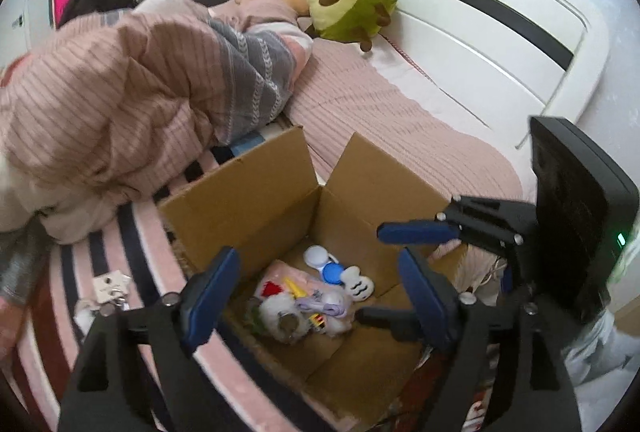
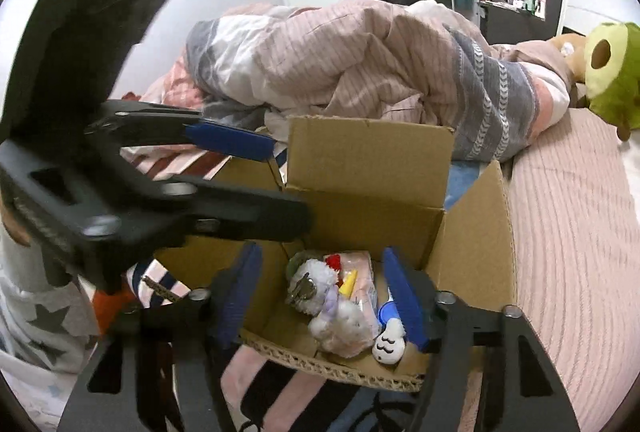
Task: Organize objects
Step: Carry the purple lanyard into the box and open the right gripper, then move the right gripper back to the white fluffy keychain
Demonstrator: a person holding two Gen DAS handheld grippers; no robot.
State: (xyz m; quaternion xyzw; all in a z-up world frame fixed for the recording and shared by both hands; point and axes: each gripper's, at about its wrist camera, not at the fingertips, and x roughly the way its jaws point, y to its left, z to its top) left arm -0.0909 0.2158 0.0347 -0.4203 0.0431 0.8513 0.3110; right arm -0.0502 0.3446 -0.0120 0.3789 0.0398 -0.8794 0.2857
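With both the left gripper (image 1: 316,296) and right gripper (image 2: 324,296) spread empty over the box (image 1: 256,192) (toys (image 2: 340,308) already lie inside), lift straight up, clear of its flaps.

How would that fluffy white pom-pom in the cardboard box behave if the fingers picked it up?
The fluffy white pom-pom looks soft, so it would probably squash and feel light. Metal keys seem attached, so they may dangle and swing. It sits tangled among other small items in the cardboard box, so lifting it might drag a neighbour along.
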